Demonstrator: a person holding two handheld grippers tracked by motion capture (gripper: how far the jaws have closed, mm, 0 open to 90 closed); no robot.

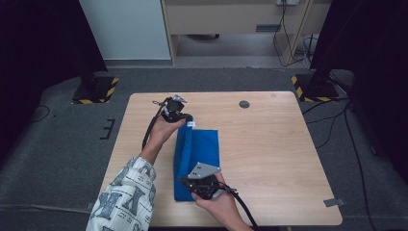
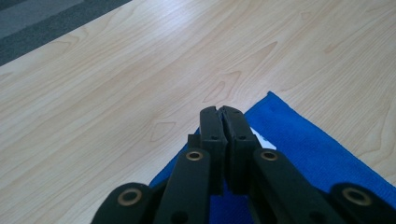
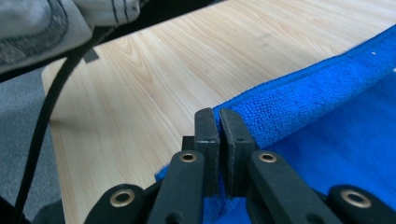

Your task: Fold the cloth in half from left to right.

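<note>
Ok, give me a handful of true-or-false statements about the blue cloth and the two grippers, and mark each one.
1. The blue cloth lies on a wooden table. True.
2. The left gripper is shut on the cloth's far end. True.
3. The right gripper hangs open above bare wood. False: it is shut on the cloth's near edge.
4. The cloth lies fully flat. False: its left edge is lifted between the grippers.
5. The table has a small round hole near its far edge. True.

A lab: wooden table (image 1: 269, 144), grey carpet (image 1: 57, 144), hazard-striped stand bases (image 1: 95, 90) (black curtains around).
</note>
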